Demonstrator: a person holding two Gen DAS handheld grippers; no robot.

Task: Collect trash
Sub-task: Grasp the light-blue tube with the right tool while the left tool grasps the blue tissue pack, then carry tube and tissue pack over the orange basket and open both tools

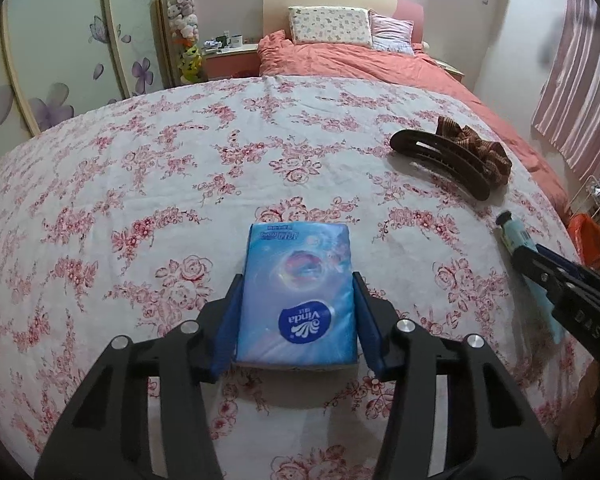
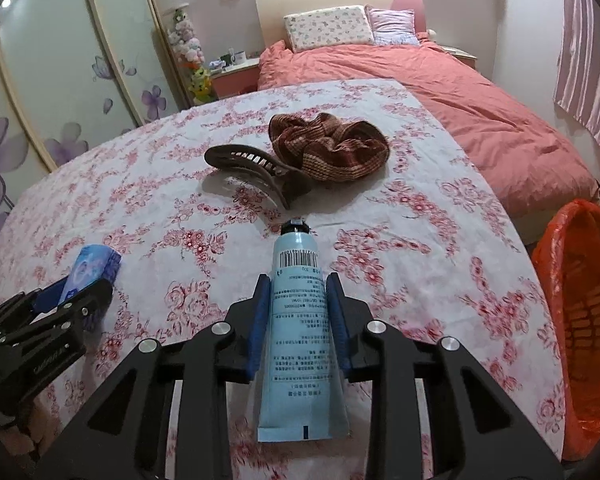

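A blue Vinda tissue pack (image 1: 298,248) lies on the floral tablecloth (image 1: 140,200), and my left gripper (image 1: 296,280) is shut on it, one blue pad against each long side. In the right wrist view the same pack (image 2: 92,264) shows between the left gripper's (image 2: 88,284) fingers at the left. A pale blue tube (image 2: 300,320) with a black cap lies lengthwise on the cloth, cap pointing away. My right gripper (image 2: 298,280) is shut on its middle, pads touching both sides. The left wrist view catches the tube (image 1: 516,234) and right gripper (image 1: 528,256) at the right edge.
A brown hair claw clip (image 2: 252,168) and a brown striped scrunchie (image 2: 332,152) lie further back on the table. An orange-lined waste basket (image 2: 584,280) stands off the table's right edge. Behind is a bed with a salmon duvet (image 2: 460,92).
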